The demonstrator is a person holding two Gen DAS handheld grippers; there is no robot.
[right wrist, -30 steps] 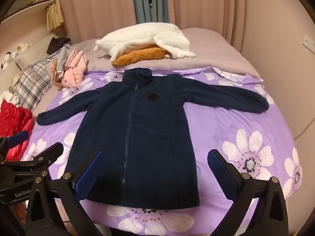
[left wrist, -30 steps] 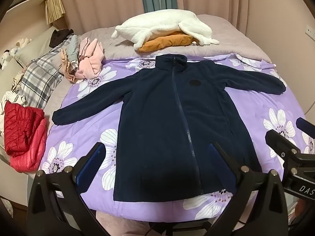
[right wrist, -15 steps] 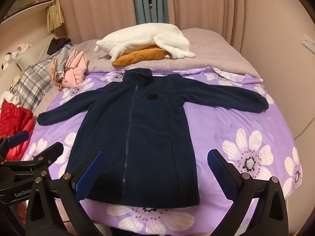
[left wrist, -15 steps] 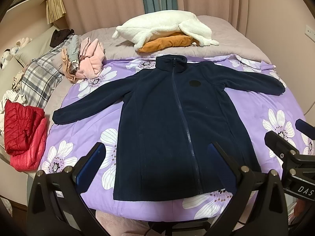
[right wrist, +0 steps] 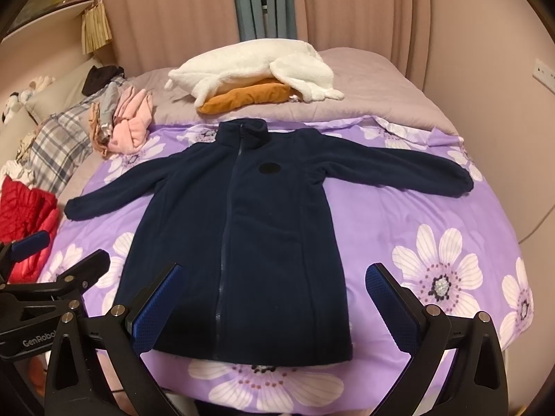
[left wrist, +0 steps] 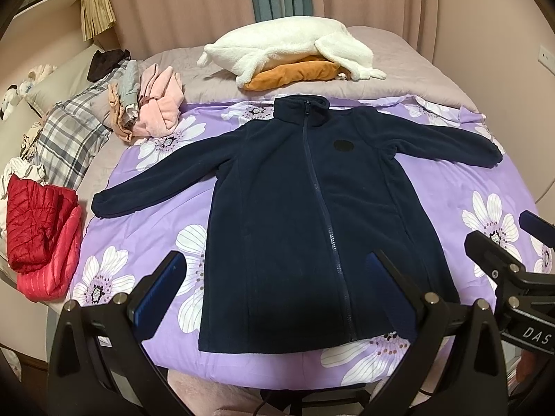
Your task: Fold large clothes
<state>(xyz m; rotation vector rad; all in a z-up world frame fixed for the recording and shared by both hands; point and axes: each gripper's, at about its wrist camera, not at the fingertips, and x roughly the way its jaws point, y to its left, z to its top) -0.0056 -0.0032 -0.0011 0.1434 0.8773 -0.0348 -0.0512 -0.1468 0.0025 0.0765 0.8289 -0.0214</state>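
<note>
1. In the left wrist view, a navy fleece jacket (left wrist: 305, 215) lay face up and flat on the purple flowered sheet (left wrist: 451, 187) of the bed, zipped to the standing collar, with a round dark patch on the chest and both sleeves stretched out to the sides.
2. The left gripper (left wrist: 274, 277) was released, its blue-padded fingers (left wrist: 159, 284) spread wide and holding nothing; the jacket's hem lay just ahead of and between them, apart from both pads.
3. The right gripper (left wrist: 503, 249) showed at the right of the left one, hanging over the sheet beyond the jacket's side.
4. Far ahead of the left gripper lay a white fluffy garment (left wrist: 288, 45) on an orange cushion (left wrist: 295, 72); ahead to its left sat a pink clothes pile (left wrist: 156, 104) and, nearer, a red quilted jacket (left wrist: 38, 228).
5. In the right wrist view, the same jacket (right wrist: 249, 228) lay spread ahead and to the left of the right gripper (right wrist: 274, 294).
6. That gripper was also released and empty: its left finger (right wrist: 156, 305) hung over the hem's corner, and its right finger stood over bare sheet, clear of the jacket.
7. The left gripper (right wrist: 52, 260) showed to its left, beside the jacket.
</note>
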